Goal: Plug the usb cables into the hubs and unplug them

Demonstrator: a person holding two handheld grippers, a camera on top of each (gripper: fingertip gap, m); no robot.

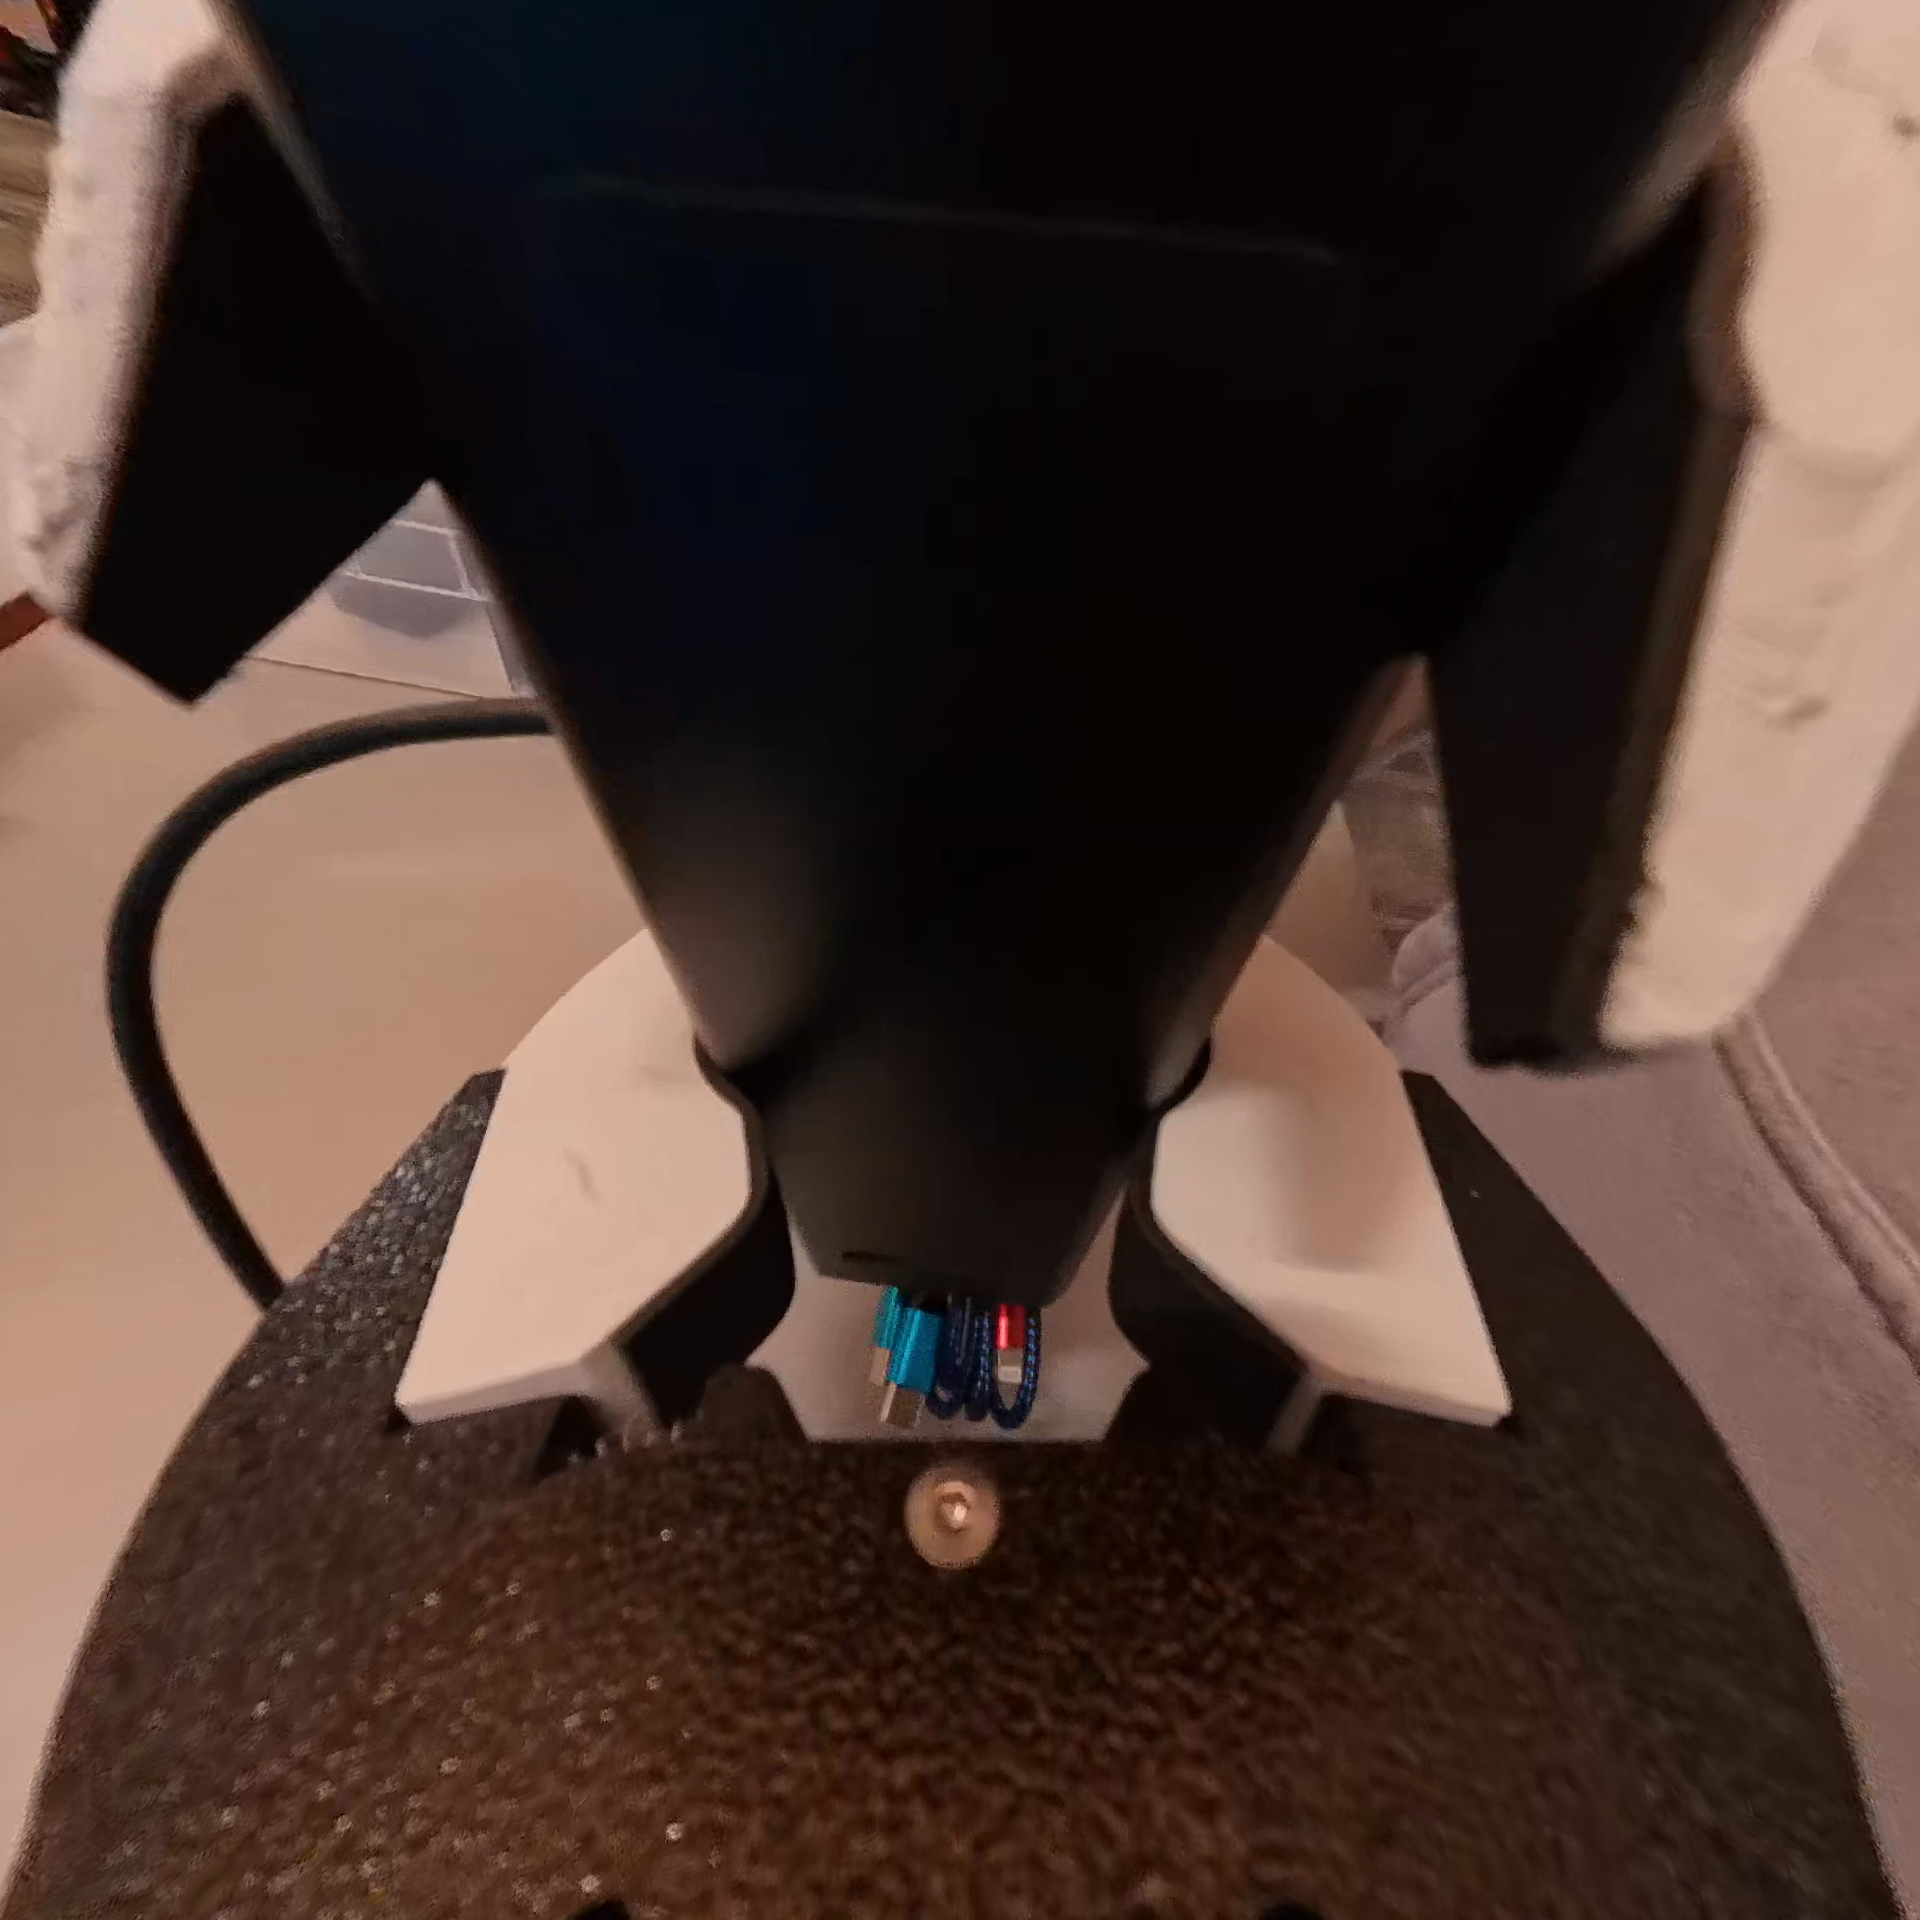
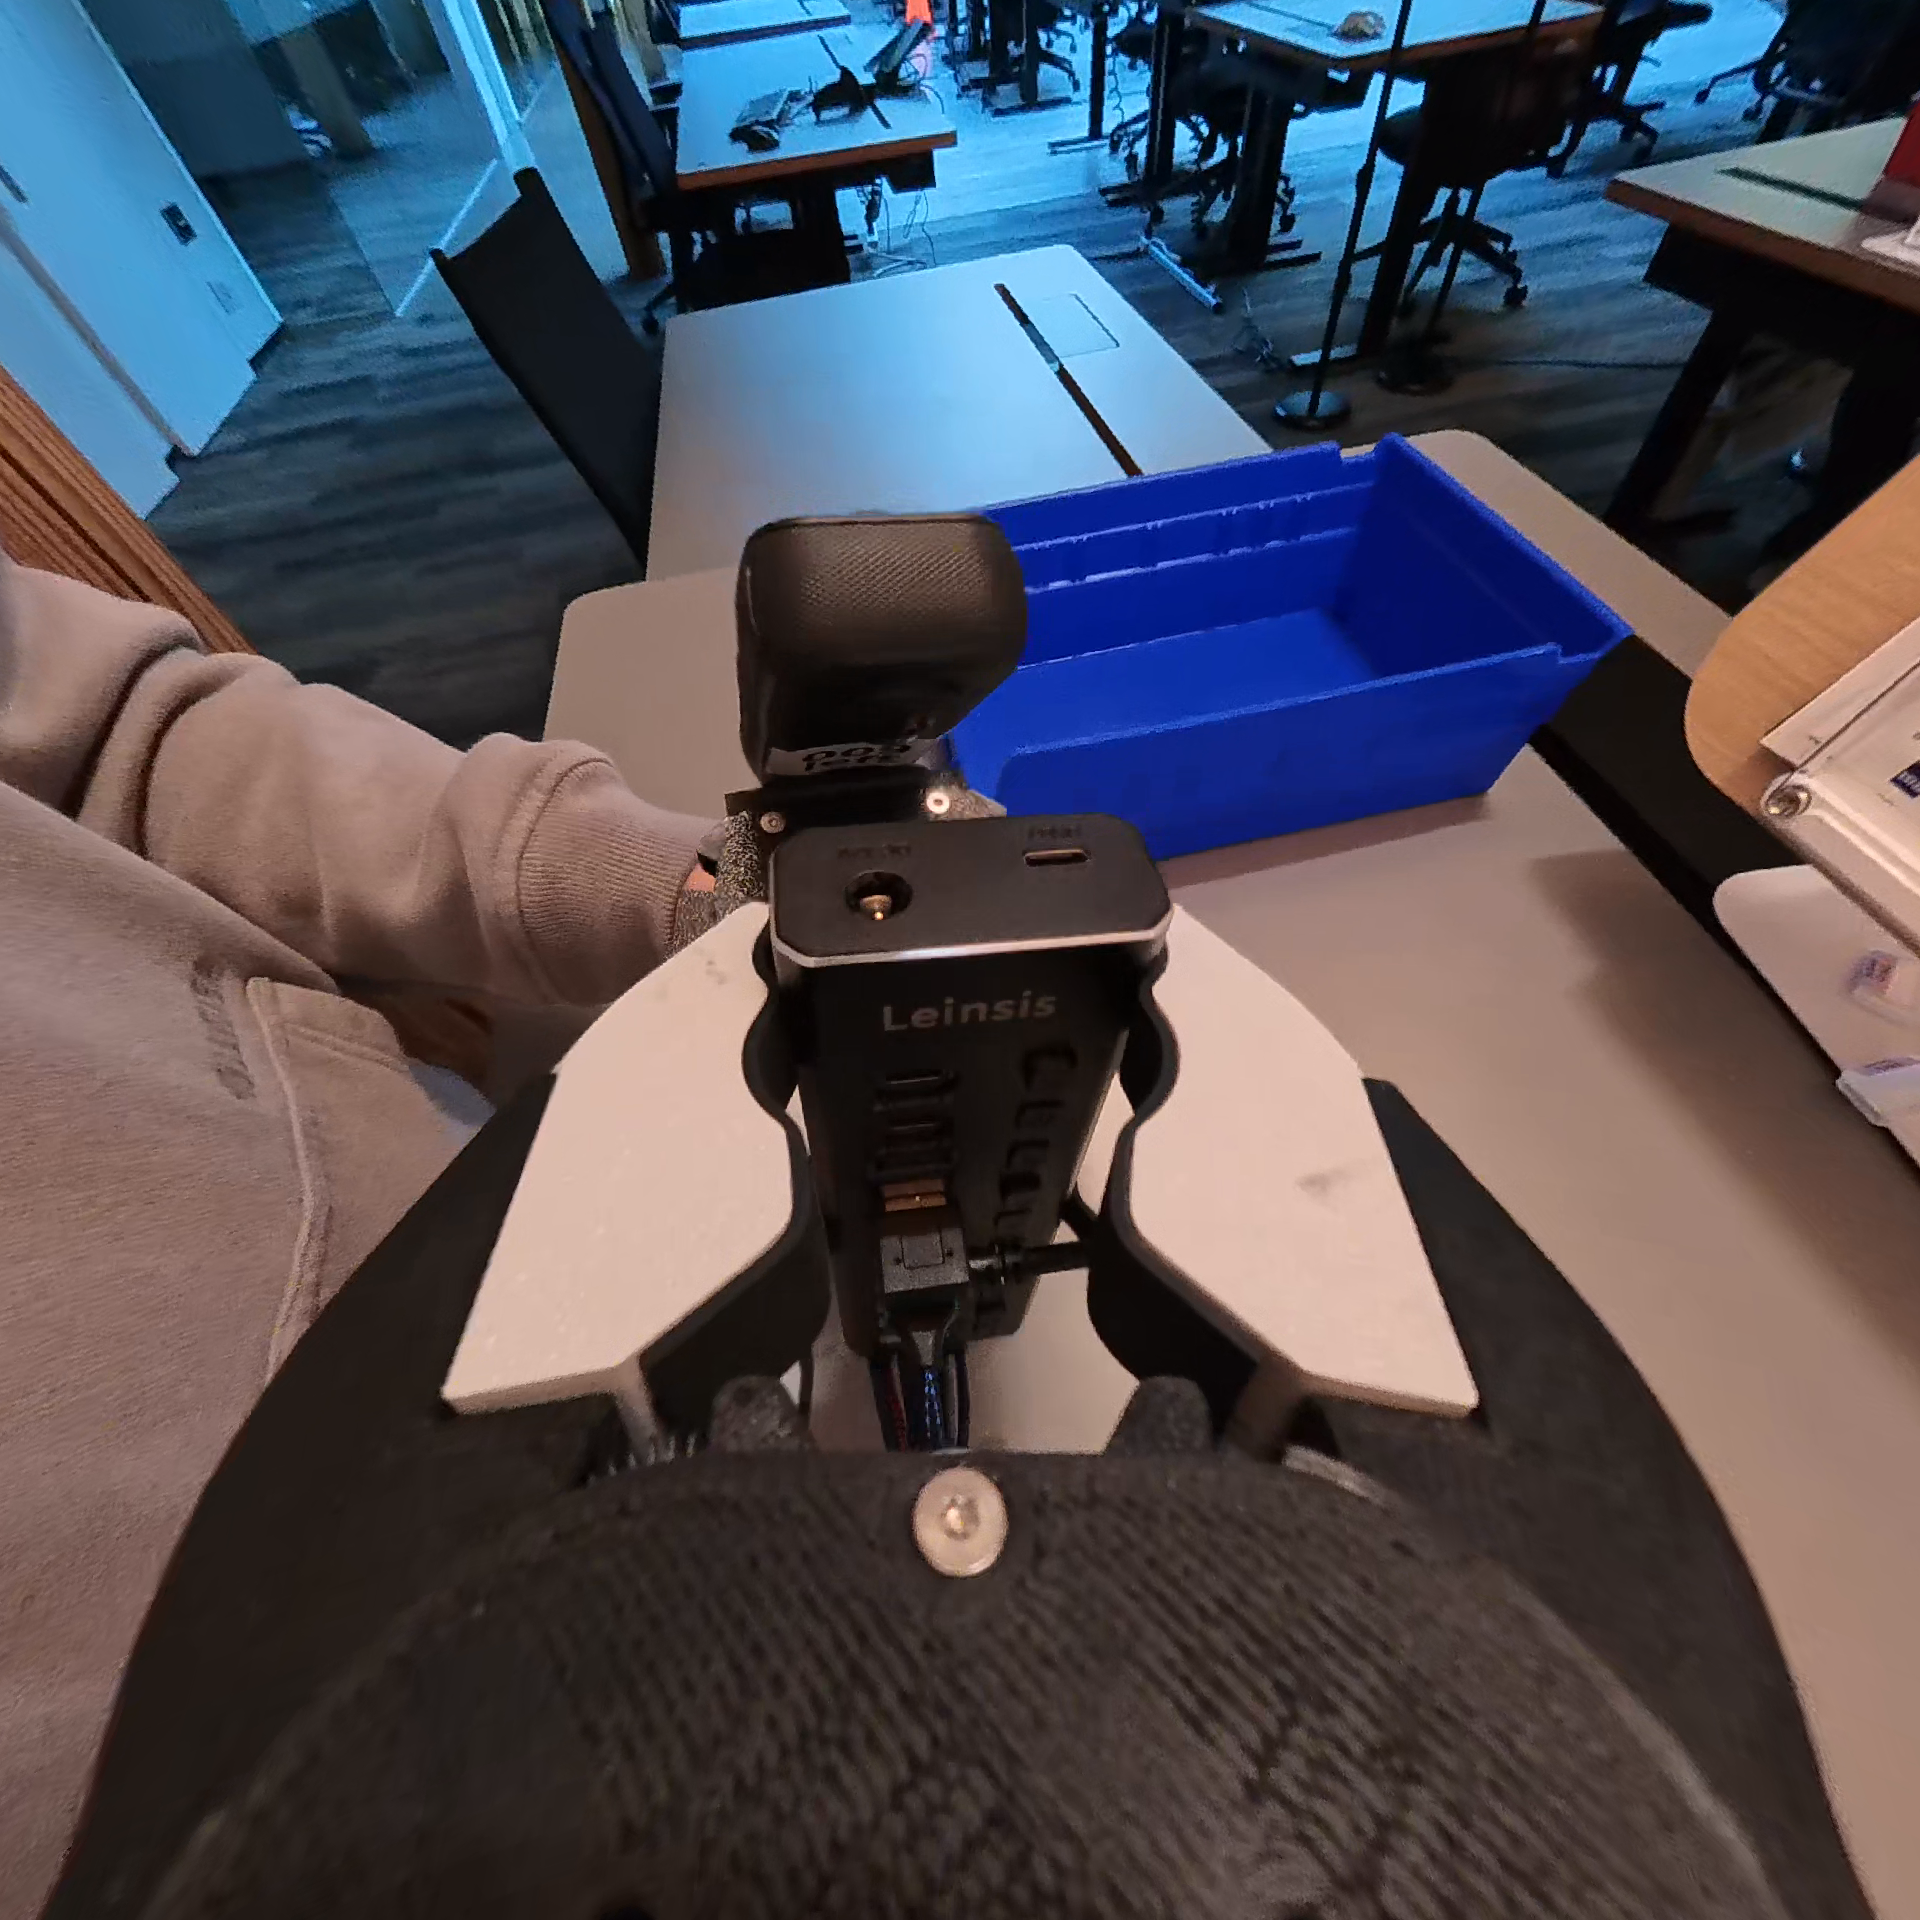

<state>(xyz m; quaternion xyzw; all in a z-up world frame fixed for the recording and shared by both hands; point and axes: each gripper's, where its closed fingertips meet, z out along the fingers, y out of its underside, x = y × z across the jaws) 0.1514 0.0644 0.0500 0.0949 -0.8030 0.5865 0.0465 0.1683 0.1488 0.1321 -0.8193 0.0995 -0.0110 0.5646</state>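
The step in hand looks like working a plug at the lower end of the black hub (image 2: 961, 1101), and doing it well probably means keeping the hub clamped square while any pull or push runs straight along the port's axis, never sideways, since a levered plug could twist the hub out of the grip. The right gripper (image 2: 961, 1049) has its white fingers (image 2: 644, 1164) closed on the hub's two long sides, holding it on end above the grey table (image 2: 1455, 1091), with the blue bin (image 2: 1299, 675) at 1 o'clock behind it. The left gripper (image 1: 940, 1101) likewise pinches a dark, hub-like body (blurred and very close, so its details are lost). The hub is a slim black bar with a column of ports down its face, a round socket on its end cap, and braided cables (image 2: 925, 1392) leaving at 6 o'clock; in the left wrist view a bunch of blue and red braided cables (image 1: 961, 1361) hangs at 6 o'clock below the dark body.
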